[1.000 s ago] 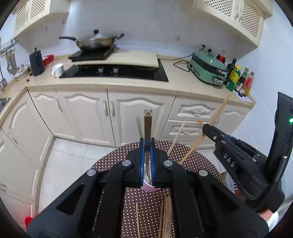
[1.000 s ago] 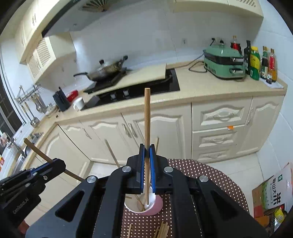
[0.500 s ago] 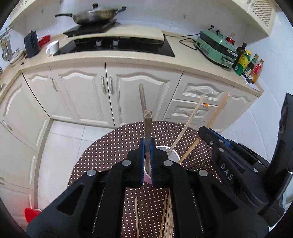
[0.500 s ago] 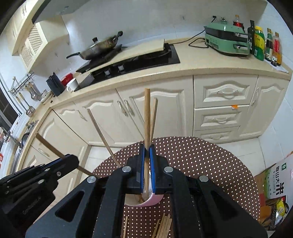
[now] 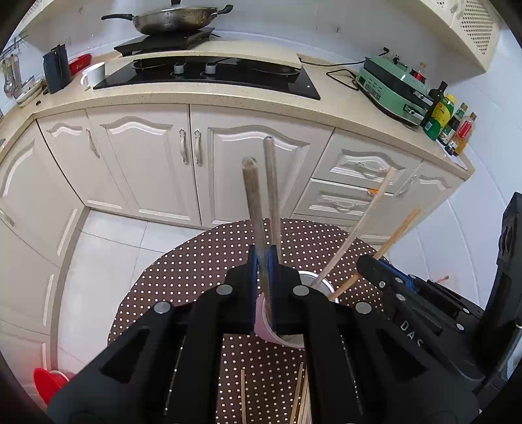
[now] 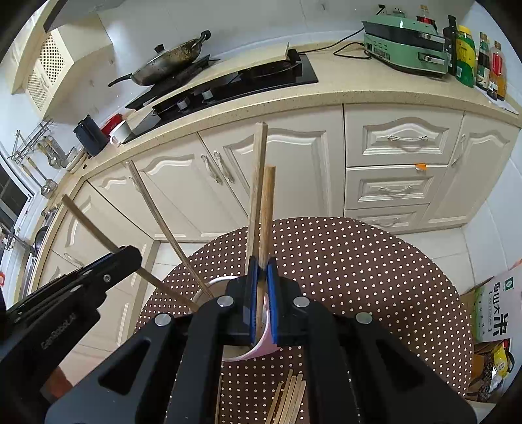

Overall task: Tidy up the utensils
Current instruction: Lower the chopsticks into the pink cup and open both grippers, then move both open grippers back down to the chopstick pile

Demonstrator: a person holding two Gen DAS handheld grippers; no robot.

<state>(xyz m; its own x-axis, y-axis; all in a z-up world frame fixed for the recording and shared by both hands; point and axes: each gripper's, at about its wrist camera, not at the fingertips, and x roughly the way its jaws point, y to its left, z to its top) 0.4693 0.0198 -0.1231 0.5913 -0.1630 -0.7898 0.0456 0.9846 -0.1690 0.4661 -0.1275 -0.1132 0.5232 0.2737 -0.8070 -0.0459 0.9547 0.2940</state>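
A pink cup [image 5: 274,332] stands on the round brown dotted table [image 5: 202,261]; it also shows in the right wrist view [image 6: 264,349]. My left gripper [image 5: 262,261] is shut on a wooden chopstick [image 5: 253,202], its lower end in the cup. My right gripper [image 6: 261,274] is shut on another chopstick [image 6: 266,212] that also reaches into the cup. Other chopsticks lean in the cup [image 5: 355,228]. Loose chopsticks [image 6: 290,398] lie on the table in front of the cup. Each gripper shows in the other's view, the right [image 5: 375,270] and the left [image 6: 130,257].
Cream kitchen cabinets [image 5: 156,156] and a counter with a black hob [image 5: 208,75], a wok [image 5: 173,19], a white mug [image 5: 93,75] and a green appliance [image 5: 391,88] stand beyond the table. A rice bag [image 6: 492,310] sits on the floor at right.
Both grippers have lowered and tilted down toward the cup, carrying their chopsticks into it. The table and cup now sit higher in both views.
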